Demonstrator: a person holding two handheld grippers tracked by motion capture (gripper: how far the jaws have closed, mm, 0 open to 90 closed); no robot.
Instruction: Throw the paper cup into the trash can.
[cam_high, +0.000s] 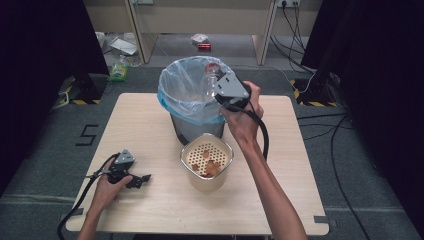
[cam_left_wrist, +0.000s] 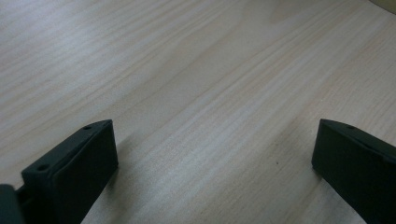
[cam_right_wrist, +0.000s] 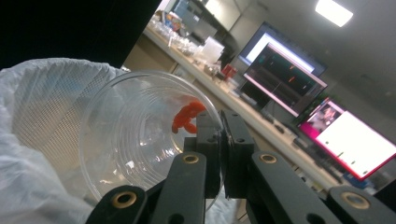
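A pale wooden table fills the middle of the high view, grey floor around it. At upper centre stands a bin lined with a blue bag, and below it a cream strainer pot. The right gripper, jaws pinched tight on the rim of a clear plastic cup, holds it tilted over the bin. To drop it cleanly, bring the cup well inside the liner before letting go. The left gripper rests at lower left, jaws wide and holding nothing.

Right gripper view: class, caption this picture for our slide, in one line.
Right claw pinches a clear plastic cup's rim beside the bag-lined bin.
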